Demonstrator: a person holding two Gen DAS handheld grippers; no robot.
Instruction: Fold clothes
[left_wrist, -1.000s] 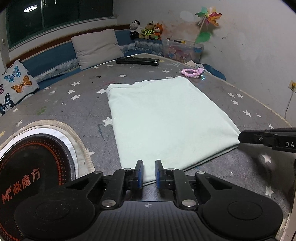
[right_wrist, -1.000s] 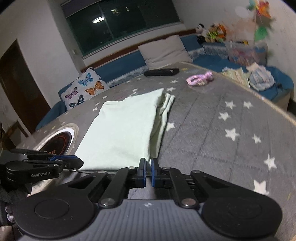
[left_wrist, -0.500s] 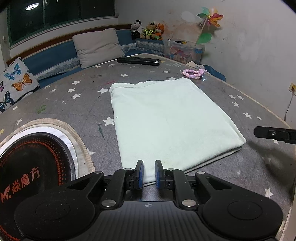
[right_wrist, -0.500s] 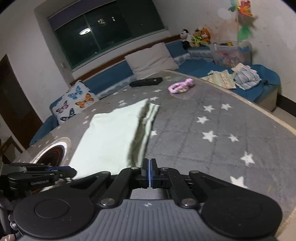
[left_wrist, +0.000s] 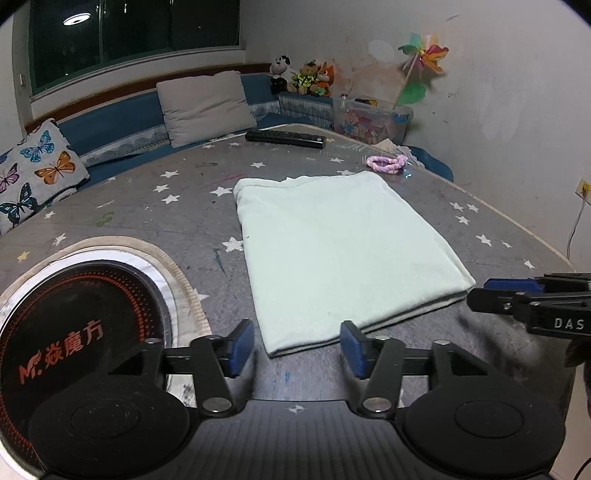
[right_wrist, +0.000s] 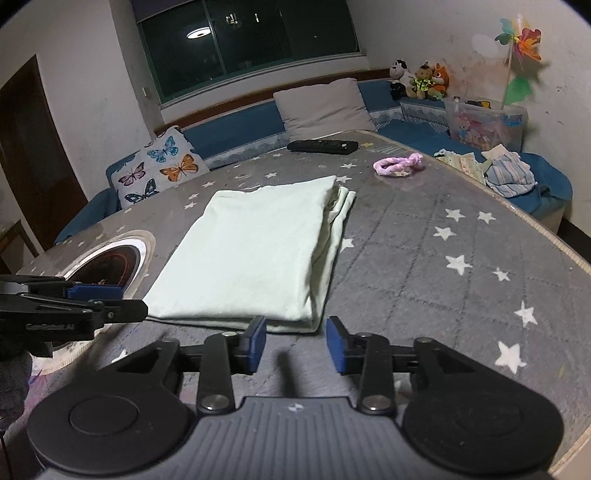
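Observation:
A pale green cloth (left_wrist: 340, 243) lies folded flat as a rectangle on the grey star-patterned table (left_wrist: 155, 229); it also shows in the right wrist view (right_wrist: 255, 251). My left gripper (left_wrist: 297, 349) is open and empty, just short of the cloth's near left corner. My right gripper (right_wrist: 295, 341) is open and empty, just short of the cloth's near right corner. Each gripper shows in the other's view: the right one (left_wrist: 517, 295) at the right edge, the left one (right_wrist: 96, 302) at the left edge.
A round black induction plate (left_wrist: 74, 325) is set into the table at the near left. A black remote (left_wrist: 286, 139) and a pink hair band (left_wrist: 388, 164) lie at the far side. Pillows (left_wrist: 205, 107) and a toy bin (left_wrist: 373, 120) line the bench behind. Folded clothes (right_wrist: 509, 177) lie on the right bench.
Both grippers were shut on the cloth's near edge one second ago. They have let go, opened wide and drawn back slightly. The cloth now lies flat.

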